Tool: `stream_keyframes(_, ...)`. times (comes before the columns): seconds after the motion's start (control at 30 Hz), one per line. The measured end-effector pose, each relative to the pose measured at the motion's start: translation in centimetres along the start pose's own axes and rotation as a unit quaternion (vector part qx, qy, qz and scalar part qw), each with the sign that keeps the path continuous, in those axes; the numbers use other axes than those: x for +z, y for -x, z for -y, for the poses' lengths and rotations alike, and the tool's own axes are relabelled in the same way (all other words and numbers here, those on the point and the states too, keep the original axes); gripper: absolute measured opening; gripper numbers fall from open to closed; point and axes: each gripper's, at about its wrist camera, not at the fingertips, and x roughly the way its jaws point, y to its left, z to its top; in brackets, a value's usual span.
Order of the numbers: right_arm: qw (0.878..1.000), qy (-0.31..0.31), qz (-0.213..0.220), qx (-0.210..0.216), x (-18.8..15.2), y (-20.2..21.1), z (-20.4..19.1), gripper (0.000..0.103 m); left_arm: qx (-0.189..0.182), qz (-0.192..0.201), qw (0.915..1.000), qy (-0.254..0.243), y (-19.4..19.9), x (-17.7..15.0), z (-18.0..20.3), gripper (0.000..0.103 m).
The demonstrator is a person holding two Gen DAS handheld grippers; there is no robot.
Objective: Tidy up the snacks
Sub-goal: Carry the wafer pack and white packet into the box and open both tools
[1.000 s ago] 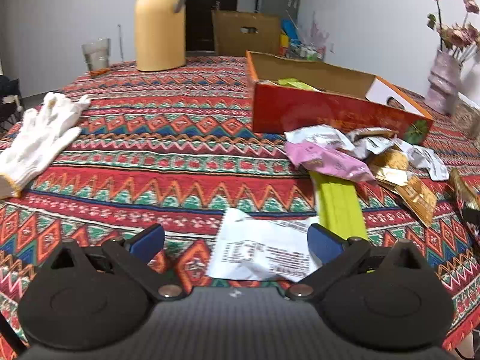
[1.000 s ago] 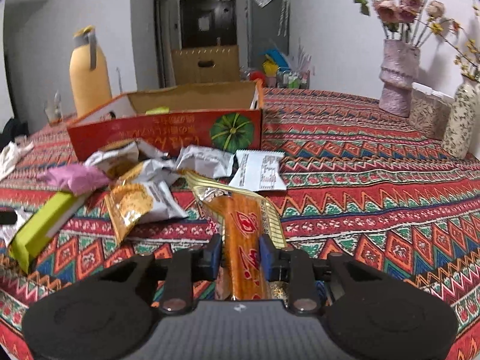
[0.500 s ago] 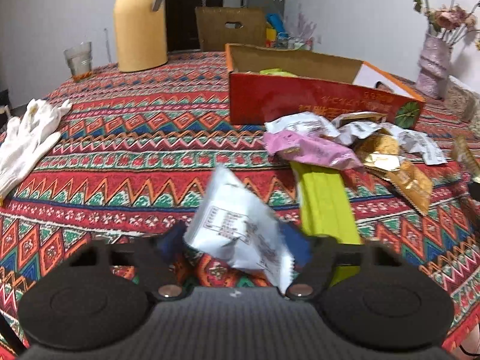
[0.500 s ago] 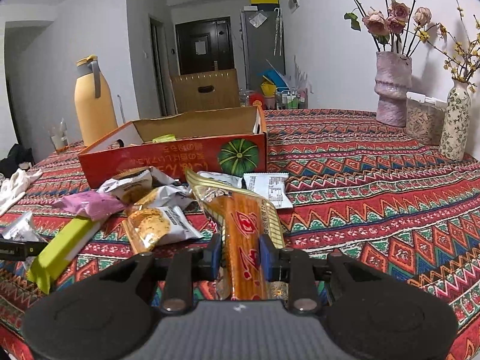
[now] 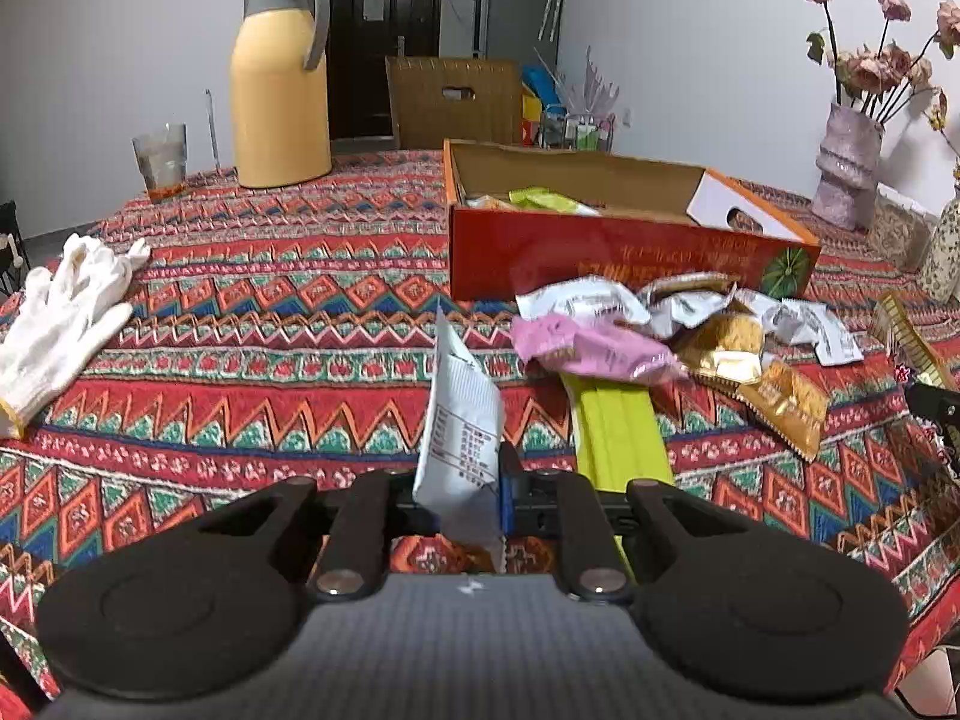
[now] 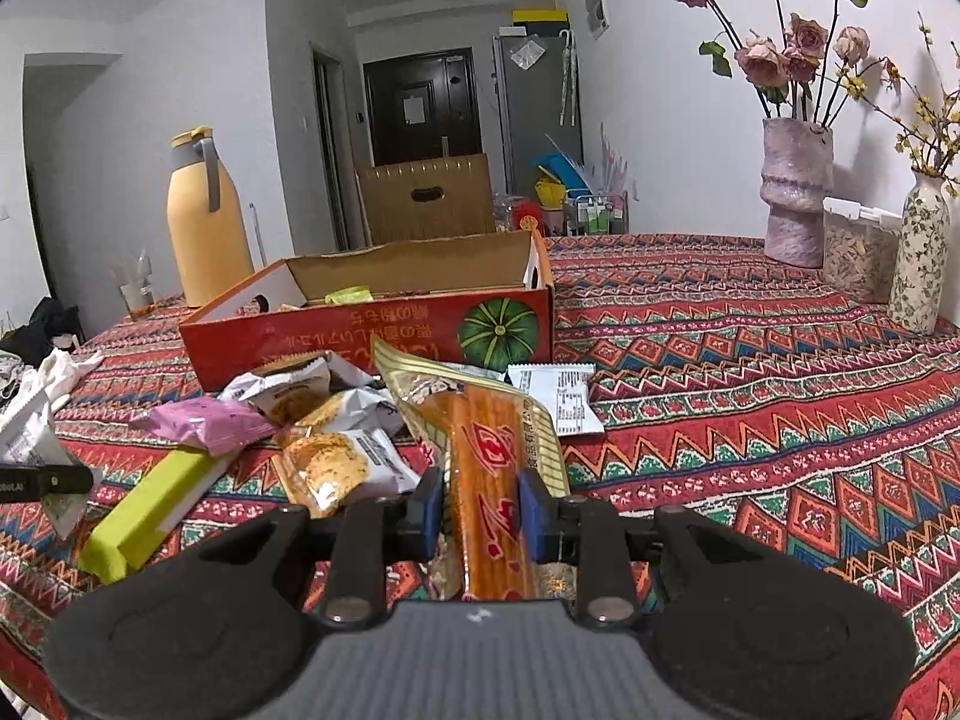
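Left gripper [image 5: 465, 495]: jaws clamped on a white printed packet [image 5: 462, 426], which stands on edge at lower centre of the left wrist view, clear of the patterned tablecloth [image 5: 270, 324]. Right gripper [image 6: 483, 510]: jaws pressed against both sides of a long orange-and-gold snack pack [image 6: 486, 456], lower centre of the right wrist view, its far end tilted up toward the box.

Just right of the left gripper lies a yellow-green bar pack [image 5: 618, 432]; a pink wrapper [image 5: 594, 348] overlaps its far end. Beyond, at centre right, a loose pile of 4 or more silver and gold wrappers [image 5: 720, 330] sits against the front wall of the red cardboard box [image 5: 600, 258]. The box is open, with green packets [image 5: 546, 199] inside.

Upper left of the left wrist view: yellow thermos jug [image 5: 279, 78] and a drinking glass [image 5: 160, 159]. A white glove [image 5: 66, 312] lies at the left edge. Vases with flowers [image 6: 795, 186] stand at upper right of the right wrist view.
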Motion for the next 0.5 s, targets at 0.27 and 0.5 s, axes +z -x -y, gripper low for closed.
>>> stream_keyframes(0.27, 1.0, 0.004, 0.02, 0.004, 1.1, 0.1, -0.4, 0.026, 0.01, 0.028, 0.9996, 0.003, 1.0, 1.8, 0.3, 0.017)
stream_keyframes(0.5, 0.999, 0.006, 0.038, 0.009, 2.8, -0.6, -1.0, 0.026, 0.012, 0.054, 0.9985, 0.003, 1.2, 4.2, 0.8, 0.017)
